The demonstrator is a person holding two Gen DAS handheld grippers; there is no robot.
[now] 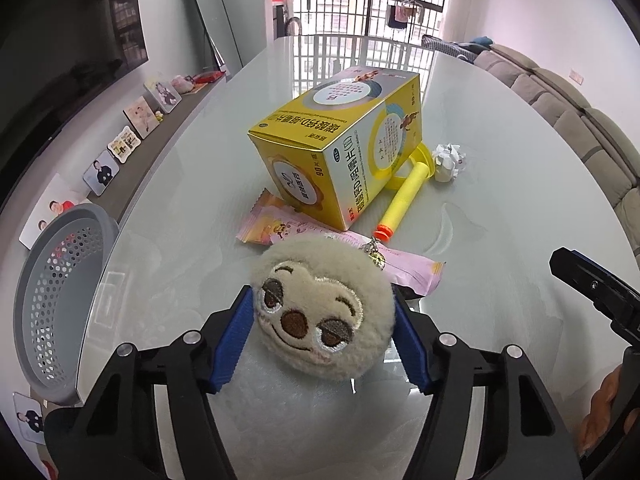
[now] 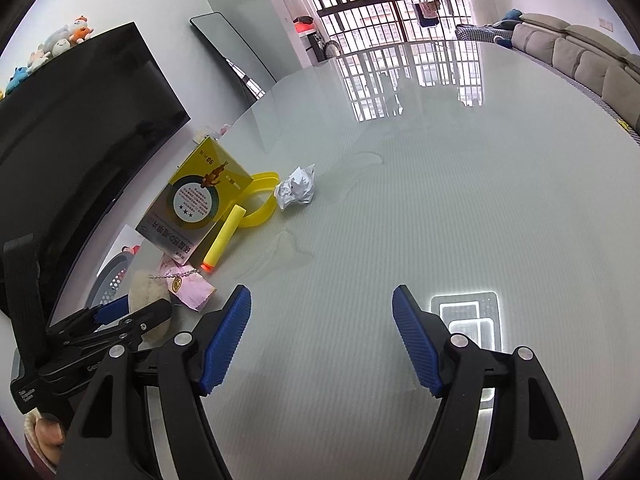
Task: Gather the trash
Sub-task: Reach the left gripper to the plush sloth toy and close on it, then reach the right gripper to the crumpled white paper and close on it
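A beige plush face with a small gold charm lies on the glass table between the blue pads of my left gripper, and both pads press its sides. Partly under it lies a pink snack wrapper. Behind these are a yellow medicine box, a yellow foam dart and a crumpled white paper ball. My right gripper hangs open over bare glass, to the right of the pile. From the right wrist, the plush face shows at the left gripper.
A grey perforated basket stands off the table's left edge. Framed photos line a low shelf beyond it, below a dark TV. A yellow plastic ring lies behind the box. A sofa runs along the right.
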